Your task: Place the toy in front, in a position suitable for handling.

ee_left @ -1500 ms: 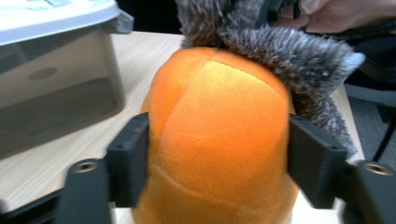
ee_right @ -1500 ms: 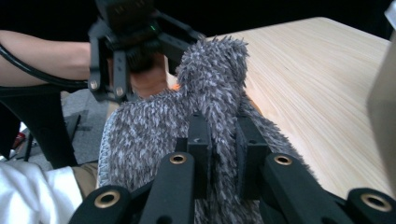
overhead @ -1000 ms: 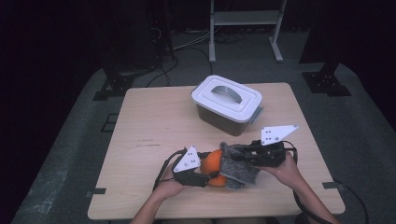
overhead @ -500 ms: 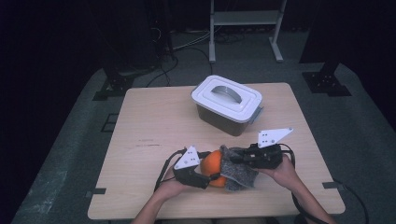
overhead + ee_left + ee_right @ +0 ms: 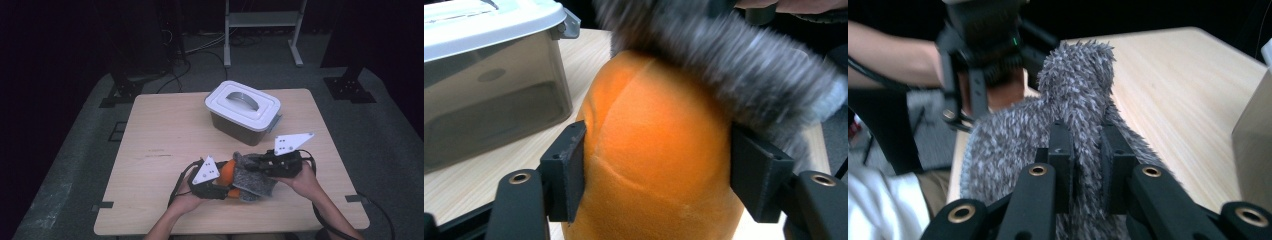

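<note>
An orange rounded soft object stands on the table between the jaws of my left gripper, which is shut on it. In the high view the orange object lies near the front edge beside my left gripper. A grey fuzzy cloth drapes over its right side. My right gripper is shut on a raised fold of the grey cloth. In the high view my right gripper sits just right of the cloth. The cloth covers the orange object's top in the left gripper view.
A grey box with a white handled lid stands behind the grippers, towards the table's back right. The wooden table has bare surface to the left. Cables trail from both grippers over the front edge.
The right gripper has shifted slightly left and forward with the cloth, which now lies further over the orange object. The left gripper has barely moved.
</note>
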Demonstrator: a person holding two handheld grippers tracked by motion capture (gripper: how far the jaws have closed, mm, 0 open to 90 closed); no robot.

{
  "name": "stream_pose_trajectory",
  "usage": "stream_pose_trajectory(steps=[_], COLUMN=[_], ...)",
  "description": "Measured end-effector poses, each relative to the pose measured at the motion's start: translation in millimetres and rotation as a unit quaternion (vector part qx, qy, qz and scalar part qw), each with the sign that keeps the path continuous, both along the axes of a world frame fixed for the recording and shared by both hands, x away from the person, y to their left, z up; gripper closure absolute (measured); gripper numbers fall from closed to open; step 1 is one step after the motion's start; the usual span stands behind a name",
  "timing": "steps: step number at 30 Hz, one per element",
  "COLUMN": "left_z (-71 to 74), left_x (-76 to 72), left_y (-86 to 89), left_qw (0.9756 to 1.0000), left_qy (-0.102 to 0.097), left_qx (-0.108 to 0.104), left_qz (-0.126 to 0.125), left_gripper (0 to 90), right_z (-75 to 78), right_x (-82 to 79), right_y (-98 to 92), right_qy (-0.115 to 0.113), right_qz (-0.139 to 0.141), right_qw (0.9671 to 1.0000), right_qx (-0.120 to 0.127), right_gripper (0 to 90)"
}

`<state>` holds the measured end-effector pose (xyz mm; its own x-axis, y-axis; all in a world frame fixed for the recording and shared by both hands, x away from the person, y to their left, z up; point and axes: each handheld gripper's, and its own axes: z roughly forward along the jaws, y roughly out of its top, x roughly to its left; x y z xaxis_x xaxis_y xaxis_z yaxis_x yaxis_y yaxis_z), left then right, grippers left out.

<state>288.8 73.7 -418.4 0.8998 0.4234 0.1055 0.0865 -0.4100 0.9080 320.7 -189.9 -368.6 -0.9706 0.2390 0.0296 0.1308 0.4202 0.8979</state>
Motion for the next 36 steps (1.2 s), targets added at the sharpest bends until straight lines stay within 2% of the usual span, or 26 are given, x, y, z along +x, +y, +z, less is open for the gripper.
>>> stream_pose_trajectory(steps=[2, 3, 6, 8, 11, 13, 14, 17, 19, 22, 25, 27, 29, 32, 34, 36], left_z=[-1.1, -4.1, -5.3, -7.0, -11.0, -15.4, -17.6, -15.0, -9.1, -2.9, 1.2, 1.4, 0.9, 1.5, 1.2, 0.2], left_x=[0.5, 2.8, 4.7, 6.6, 11.0, 14.8, 16.2, 13.9, 10.0, 6.2, 4.5, 3.5, 4.0, 3.9, 3.0, 3.9], left_y=[0.8, 3.9, 4.7, 5.8, 6.4, 6.5, 6.9, 8.4, 7.0, 6.6, 9.0, 9.3, 8.3, 5.5, 4.3, 5.7], left_qw=[1.0000, 0.9999, 0.9996, 0.9993, 0.9984, 0.9973, 0.9965, 0.9979, 0.9989, 0.9996, 0.9999, 1.0000, 0.9999, 0.9999, 0.9999, 0.9998], left_qy=[0.001, 0.012, 0.015, 0.016, 0.034, 0.047, 0.054, 0.037, 0.025, 0.011, 0.008, 0.006, 0.011, 0.008, 0.006, 0.011], left_qx=[0.002, -0.006, -0.009, -0.012, -0.023, -0.030, -0.037, -0.037, -0.031, -0.019, -0.010, -0.005, -0.006, -0.005, -0.003, 0.005], left_qz=[-0.001, -0.010, -0.022, -0.031, -0.039, -0.048, -0.053, -0.037, -0.027, -0.017, -0.006, -0.005, -0.003, -0.006, -0.008, -0.013], left_gripper=[26.2, 20.9, 11.3, 8.3, 6.0, 6.8, 10.7, 27.8, 33.0, 34.9, 35.0, 34.9, 34.8, 34.5, 33.9, 31.2], right_z=[-2.1, -8.7, -13.9, -15.2, -15.3, -15.6, -16.1, -17.6, -18.2, -19.6, -21.7, -20.0, -14.0, -2.5, 1.2, -2.5], right_x=[0.8, 2.9, 2.2, 1.2, 0.9, 1.3, 1.7, 3.4, 4.3, 5.3, 6.5, 6.8, 4.9, 1.5, 1.0, 2.6], right_y=[2.9, 1.8, -1.2, -3.9, -7.2, -8.9, -9.7, -13.5, -17.6, -23.6, -28.8, -31.2, -29.5, -18.3, -7.6, -0.8], right_qy=[0.000, 0.012, 0.023, 0.025, 0.027, 0.027, 0.026, 0.026, 0.026, 0.027, 0.028, 0.033, 0.024, 0.008, 0.002, 0.003], right_qz=[0.001, 0.007, 0.015, 0.018, 0.021, 0.021, 0.019, 0.009, -0.001, -0.012, -0.027, -0.031, -0.030, -0.013, 0.000, 0.005], right_qw=[1.0000, 0.9999, 0.9996, 0.9995, 0.9994, 0.9994, 0.9994, 0.9996, 0.9996, 0.9995, 0.9992, 0.9989, 0.9993, 0.9999, 1.0000, 0.9999], right_qx=[-0.009, -0.002, 0.006, 0.010, 0.008, 0.007, 0.007, 0.009, 0.012, 0.009, -0.007, -0.008, -0.006, 0.008, 0.004, -0.009], right_gripper=[78.3, 78.4, 78.3, 78.3, 78.3, 78.2, 78.3, 78.3, 78.3, 77.9, 77.8, 77.8, 77.8, 77.8, 77.8, 78.3])
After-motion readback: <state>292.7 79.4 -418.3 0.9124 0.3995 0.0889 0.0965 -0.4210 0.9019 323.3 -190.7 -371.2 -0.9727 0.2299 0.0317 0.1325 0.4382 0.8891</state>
